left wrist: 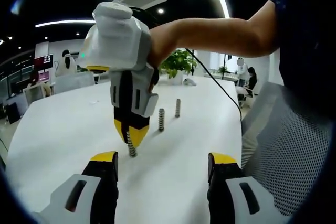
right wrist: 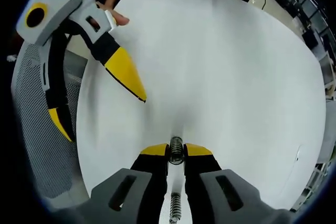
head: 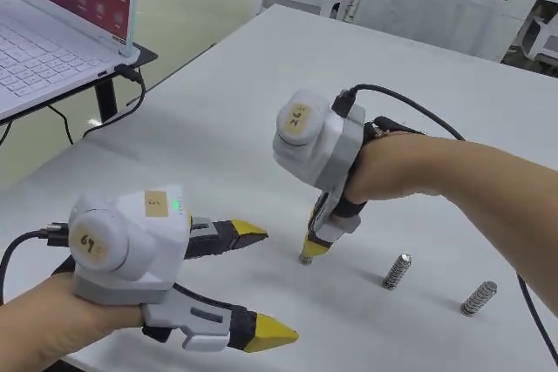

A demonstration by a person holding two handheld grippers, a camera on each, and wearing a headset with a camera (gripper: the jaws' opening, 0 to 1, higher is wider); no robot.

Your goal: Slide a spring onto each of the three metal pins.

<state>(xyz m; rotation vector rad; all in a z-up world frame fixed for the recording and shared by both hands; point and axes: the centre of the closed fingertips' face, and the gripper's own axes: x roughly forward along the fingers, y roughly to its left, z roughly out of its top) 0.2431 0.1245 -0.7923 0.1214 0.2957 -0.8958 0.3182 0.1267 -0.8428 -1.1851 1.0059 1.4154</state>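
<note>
The right claw (head: 311,251) points down at the white desk (head: 253,93), pinched narrow on a small spring (right wrist: 176,150) whose lower end reaches the desk top. To its right in the head view, a nearer spring (head: 397,271) and a farther spring (head: 479,297) stand upright, apart from each other. The left claw (head: 260,282) hovers wide, holding nothing. Its round sticker (head: 91,246) bears handwriting like "69"; the right one's label (head: 298,119) I cannot read. A laptop (head: 52,32) sits off the desk's left side.
</note>
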